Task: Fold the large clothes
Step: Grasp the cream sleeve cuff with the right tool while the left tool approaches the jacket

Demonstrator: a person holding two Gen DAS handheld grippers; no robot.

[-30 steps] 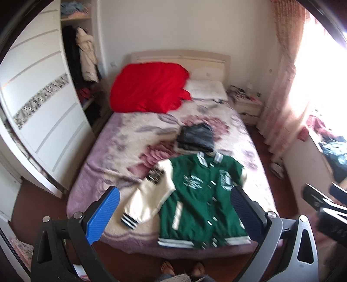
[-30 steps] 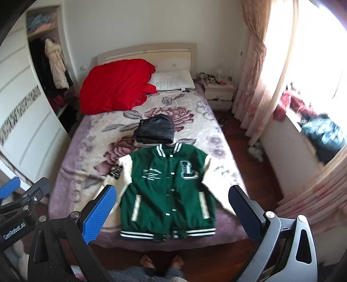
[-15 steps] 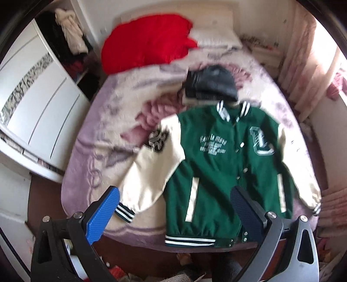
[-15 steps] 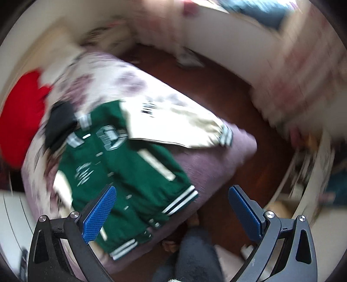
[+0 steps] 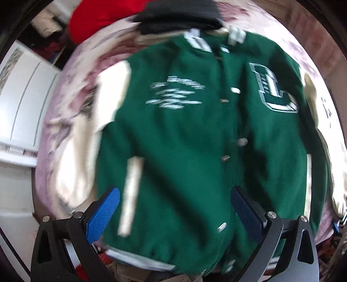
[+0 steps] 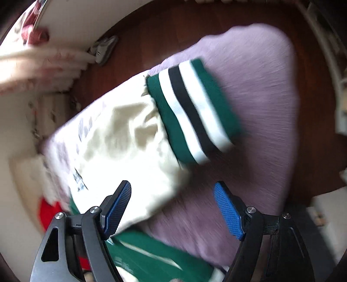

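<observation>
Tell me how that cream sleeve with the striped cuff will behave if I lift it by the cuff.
The cream sleeve is creased and lies flat, so it will probably droop limply. Its striped cuff looks thick and ribbed, likely an easy grip. Attached to the green jacket, it may drag that along.

bed [image 5: 65,91], mauve floral blanket | green varsity jacket [image 5: 184,134] flat at near end, cream sleeves spread | dark folded garment [image 5: 180,15] beyond collar | red quilt [image 5: 104,17] far left

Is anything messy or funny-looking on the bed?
Not really. The green varsity jacket lies flat and buttoned on the purple blanket, cream sleeve spread sideways. Only the blur looks odd.
</observation>
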